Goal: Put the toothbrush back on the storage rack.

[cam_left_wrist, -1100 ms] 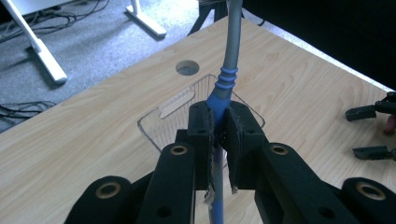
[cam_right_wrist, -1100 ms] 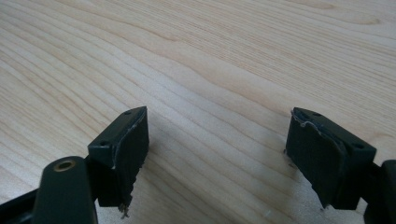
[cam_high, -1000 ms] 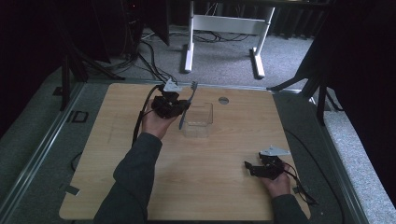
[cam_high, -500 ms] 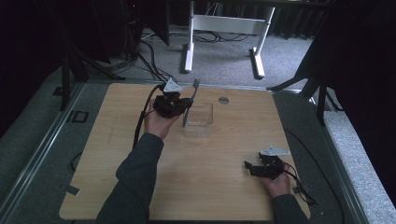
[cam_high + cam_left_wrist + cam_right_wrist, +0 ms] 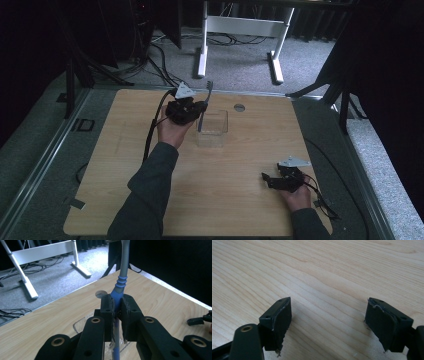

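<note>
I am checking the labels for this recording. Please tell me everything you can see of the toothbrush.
The toothbrush has a blue handle with ribbed rings that turns grey higher up; it looks like plastic. In the high view its dark head is at the top. It stands nearly upright, slightly tilted. The left gripper is shut on the handle, its pads pressing both sides. The lower end reaches into the clear container on the table; whether it touches the bottom cannot be told.

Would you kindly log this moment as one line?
left gripper: shut on toothbrush over clear container | right gripper: open, on table
</note>
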Demonstrator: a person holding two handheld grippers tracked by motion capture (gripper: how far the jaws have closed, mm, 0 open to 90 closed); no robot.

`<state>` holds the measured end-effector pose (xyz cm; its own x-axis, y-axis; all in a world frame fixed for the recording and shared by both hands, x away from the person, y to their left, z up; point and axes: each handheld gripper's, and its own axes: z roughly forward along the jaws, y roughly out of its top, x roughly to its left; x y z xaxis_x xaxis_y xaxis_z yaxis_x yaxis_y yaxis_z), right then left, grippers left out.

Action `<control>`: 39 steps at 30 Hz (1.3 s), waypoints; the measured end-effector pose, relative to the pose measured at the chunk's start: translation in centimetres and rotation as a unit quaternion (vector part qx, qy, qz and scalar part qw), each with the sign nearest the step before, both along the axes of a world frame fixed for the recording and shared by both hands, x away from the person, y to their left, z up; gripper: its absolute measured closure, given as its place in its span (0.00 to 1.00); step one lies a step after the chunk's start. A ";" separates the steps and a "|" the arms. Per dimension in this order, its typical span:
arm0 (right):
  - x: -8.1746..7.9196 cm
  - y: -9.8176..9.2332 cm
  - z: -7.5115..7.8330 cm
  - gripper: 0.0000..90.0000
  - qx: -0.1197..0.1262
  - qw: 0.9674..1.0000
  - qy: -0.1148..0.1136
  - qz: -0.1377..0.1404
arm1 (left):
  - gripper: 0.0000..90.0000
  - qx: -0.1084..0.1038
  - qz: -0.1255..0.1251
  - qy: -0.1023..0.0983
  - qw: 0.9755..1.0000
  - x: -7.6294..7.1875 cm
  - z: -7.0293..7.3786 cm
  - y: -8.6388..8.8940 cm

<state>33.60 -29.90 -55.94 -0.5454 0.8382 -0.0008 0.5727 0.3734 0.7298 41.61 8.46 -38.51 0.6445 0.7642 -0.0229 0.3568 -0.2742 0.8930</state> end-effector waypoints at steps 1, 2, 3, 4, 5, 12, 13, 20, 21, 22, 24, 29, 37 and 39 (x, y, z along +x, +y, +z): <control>0.0 0.0 0.0 0.23 -0.001 1.000 0.000 0.001 | 0.90 -0.002 0.002 -0.002 1.000 0.1 -0.1 0.0; 0.0 0.0 0.0 0.23 -0.001 1.000 0.000 0.001 | 0.90 -0.005 0.005 -0.006 1.000 0.2 -0.1 -0.1; 0.0 0.0 0.0 0.23 -0.001 1.000 0.000 0.001 | 0.90 -0.007 0.005 -0.009 1.000 0.2 -0.2 -0.1; 0.0 0.0 0.0 0.23 -0.001 1.000 0.000 0.001 | 0.90 -0.007 0.005 -0.013 1.000 0.2 -0.2 -0.1; 0.0 0.0 0.0 0.23 -0.001 1.000 0.000 0.001 | 0.90 -0.007 0.005 -0.013 1.000 0.2 -0.2 -0.1; 0.0 0.0 0.0 0.23 -0.001 1.000 0.000 0.001 | 0.90 -0.002 0.013 -0.017 1.000 0.7 -0.7 -0.3; 0.0 0.0 0.0 0.23 -0.001 1.000 -0.001 0.001 | 0.90 -0.002 0.013 -0.017 1.000 0.7 -0.7 -0.3; 0.0 0.0 0.0 0.23 -0.001 1.000 0.000 0.001 | 0.90 0.004 0.007 -0.023 1.000 0.9 -1.0 -0.5; 0.0 0.0 0.0 0.23 -0.001 1.000 0.000 0.001 | 0.90 0.005 0.008 -0.023 1.000 1.0 -1.1 -0.6; 0.0 0.0 0.0 0.23 -0.001 1.000 0.000 0.001 | 0.90 0.006 0.009 -0.022 1.000 1.0 -1.1 -0.6; 0.0 0.0 0.0 0.23 -0.001 1.000 0.000 0.001 | 0.90 0.010 0.011 -0.021 1.000 1.1 -1.2 -0.7; 0.0 0.0 0.0 0.23 -0.001 1.000 0.000 0.001 | 0.90 0.026 0.011 -0.016 0.999 1.3 -1.8 -1.0; 0.0 0.0 0.0 0.23 -0.001 1.000 0.000 0.001 | 0.90 0.039 0.010 -0.009 0.999 1.8 -2.4 -1.3; 0.0 0.0 0.0 0.23 -0.001 1.000 0.000 0.001 | 0.90 0.042 0.009 -0.006 0.999 1.9 -2.6 -1.4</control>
